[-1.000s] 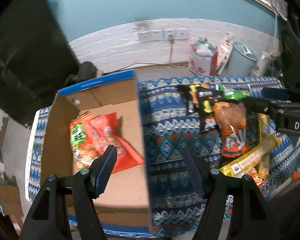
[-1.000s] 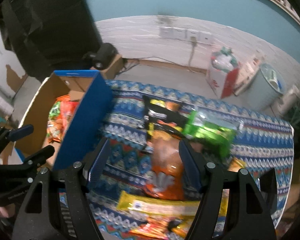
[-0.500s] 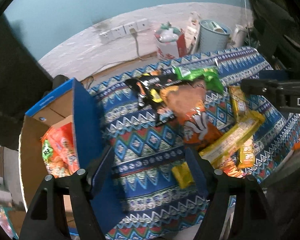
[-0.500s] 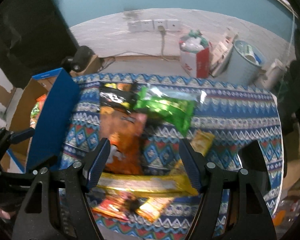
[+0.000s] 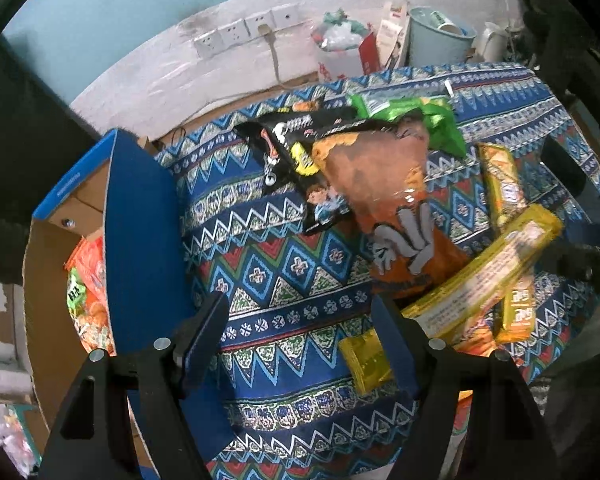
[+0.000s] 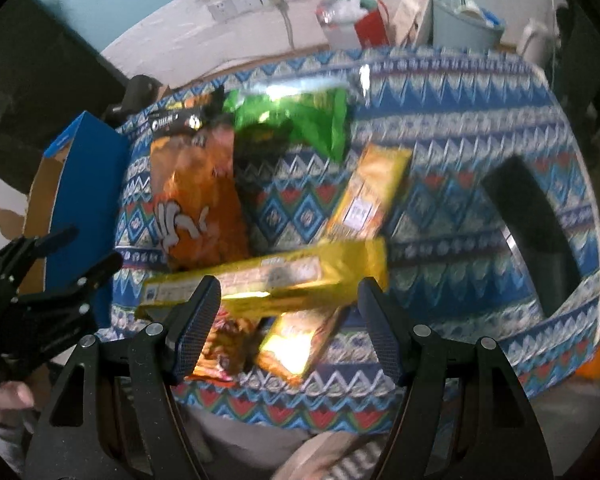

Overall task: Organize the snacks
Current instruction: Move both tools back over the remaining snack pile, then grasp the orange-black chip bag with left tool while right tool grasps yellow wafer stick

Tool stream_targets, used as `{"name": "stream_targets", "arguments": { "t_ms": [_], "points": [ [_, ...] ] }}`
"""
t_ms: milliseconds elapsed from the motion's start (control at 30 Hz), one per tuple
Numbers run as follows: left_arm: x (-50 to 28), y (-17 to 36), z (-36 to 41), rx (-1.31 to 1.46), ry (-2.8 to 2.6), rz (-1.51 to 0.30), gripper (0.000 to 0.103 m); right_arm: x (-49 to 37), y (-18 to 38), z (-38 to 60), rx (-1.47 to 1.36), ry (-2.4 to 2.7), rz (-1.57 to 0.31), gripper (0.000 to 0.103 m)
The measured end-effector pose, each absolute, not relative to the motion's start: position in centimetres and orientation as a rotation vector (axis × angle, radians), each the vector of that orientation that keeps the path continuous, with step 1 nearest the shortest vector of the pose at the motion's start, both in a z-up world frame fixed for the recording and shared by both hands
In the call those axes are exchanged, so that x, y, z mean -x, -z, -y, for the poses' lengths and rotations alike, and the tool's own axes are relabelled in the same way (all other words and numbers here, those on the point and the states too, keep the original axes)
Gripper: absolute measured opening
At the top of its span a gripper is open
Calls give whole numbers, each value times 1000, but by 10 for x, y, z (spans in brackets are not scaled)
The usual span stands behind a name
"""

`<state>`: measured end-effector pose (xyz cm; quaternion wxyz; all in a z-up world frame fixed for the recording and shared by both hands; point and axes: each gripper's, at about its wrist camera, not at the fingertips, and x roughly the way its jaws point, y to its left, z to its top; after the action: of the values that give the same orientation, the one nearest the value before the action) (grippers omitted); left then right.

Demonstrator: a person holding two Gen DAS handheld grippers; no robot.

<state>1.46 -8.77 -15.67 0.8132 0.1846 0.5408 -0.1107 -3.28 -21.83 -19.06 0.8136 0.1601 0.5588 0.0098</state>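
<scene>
Right gripper (image 6: 290, 326), jaws wide and empty, above long yellow foil snack bar (image 6: 268, 286) lying across the pile (probably next pick). Left gripper (image 5: 300, 330) also spread, empty, over patterned blue cloth (image 5: 284, 276) beside blue-sided cardboard box (image 5: 140, 240), holding already one orange packet (image 5: 88, 280). Orange chips bag (image 5: 384, 200) waiting near.

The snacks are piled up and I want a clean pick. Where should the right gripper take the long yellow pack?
Grip the long yellow pack across its narrow width near the middle, coming from above. It lies flat on top of the pile, crosswise before the open right gripper, with both long edges exposed.
</scene>
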Motion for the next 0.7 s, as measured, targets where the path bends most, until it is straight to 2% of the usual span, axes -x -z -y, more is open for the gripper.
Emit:
{"name": "stream_targets", "arguments": {
  "t_ms": [333, 700],
  "points": [
    [-21, 167, 72, -365, 202, -1186, 75, 27, 222, 195, -479, -57, -1273, 70],
    [-23, 168, 60, -307, 207, -1208, 76, -16, 247, 194, -544, 12, -1274, 70]
  ]
}}
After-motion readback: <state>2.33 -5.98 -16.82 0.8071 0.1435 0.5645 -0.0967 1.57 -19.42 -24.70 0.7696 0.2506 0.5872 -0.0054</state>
